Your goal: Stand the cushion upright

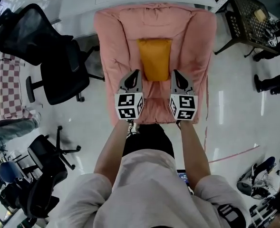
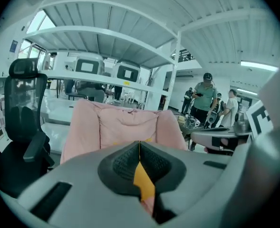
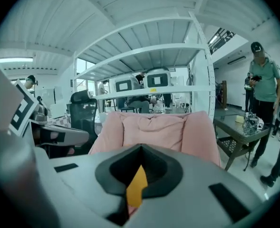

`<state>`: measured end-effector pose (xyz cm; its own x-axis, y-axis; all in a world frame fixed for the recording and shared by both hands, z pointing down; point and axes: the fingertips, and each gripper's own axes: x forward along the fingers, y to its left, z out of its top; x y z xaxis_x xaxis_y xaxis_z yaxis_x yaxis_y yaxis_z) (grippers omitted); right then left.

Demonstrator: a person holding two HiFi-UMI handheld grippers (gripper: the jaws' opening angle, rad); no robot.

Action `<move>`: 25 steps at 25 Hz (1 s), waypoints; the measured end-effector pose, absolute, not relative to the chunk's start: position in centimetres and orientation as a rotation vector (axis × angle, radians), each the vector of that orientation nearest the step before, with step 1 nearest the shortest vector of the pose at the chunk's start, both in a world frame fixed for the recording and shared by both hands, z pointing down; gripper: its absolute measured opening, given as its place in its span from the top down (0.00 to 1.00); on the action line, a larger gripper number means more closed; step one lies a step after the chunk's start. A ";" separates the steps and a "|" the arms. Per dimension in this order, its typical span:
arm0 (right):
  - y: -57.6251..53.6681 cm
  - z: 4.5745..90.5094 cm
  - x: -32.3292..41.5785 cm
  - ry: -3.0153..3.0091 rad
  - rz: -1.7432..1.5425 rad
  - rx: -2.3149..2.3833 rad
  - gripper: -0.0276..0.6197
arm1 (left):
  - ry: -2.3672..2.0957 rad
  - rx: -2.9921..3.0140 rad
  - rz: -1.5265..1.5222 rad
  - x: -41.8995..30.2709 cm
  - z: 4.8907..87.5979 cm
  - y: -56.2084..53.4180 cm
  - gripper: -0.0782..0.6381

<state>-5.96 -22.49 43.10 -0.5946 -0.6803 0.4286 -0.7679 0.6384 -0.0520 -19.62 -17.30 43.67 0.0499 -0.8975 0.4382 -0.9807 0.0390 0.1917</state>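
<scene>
A pink padded armchair (image 1: 111,42) is seen from above, filling the head view toward 12 o'clock. A black office chair (image 1: 59,65) is parked just beside it at 9 o'clock. At the middle of the armchair an orange cushion (image 1: 155,58) is held by its two near corners; whether it leans or lies flat cannot be told from above. Both forearms (image 1: 112,148) are stretched forward side by side from 6 o'clock, roughly parallel, with the marker cubes turned toward the camera. The left gripper (image 1: 135,74) is clamped on the cushion's near corner at 7 o'clock, orange fabric pinched between its closed jaws. The right gripper (image 1: 175,74) is likewise closed on the corner at 5 o'clock, a fold of orange cloth caught in its jaws.
</scene>
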 end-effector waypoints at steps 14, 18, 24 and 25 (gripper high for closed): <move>-11.7 32.0 -2.5 -2.625 0.051 1.214 0.95 | -1.953 2.013 0.113 -13.2 34.3 -6.4 0.87; -7.8 29.8 -1.7 -2.633 0.025 1.186 0.95 | -1.946 2.027 0.076 -11.9 31.7 -3.3 0.87; -4.0 26.4 1.0 -2.671 0.012 1.147 0.95 | -1.925 2.025 0.067 -7.9 30.2 0.0 0.87; -3.8 25.8 1.5 -2.681 -0.006 1.137 0.95 | -1.925 2.026 0.067 -7.1 30.0 0.2 0.87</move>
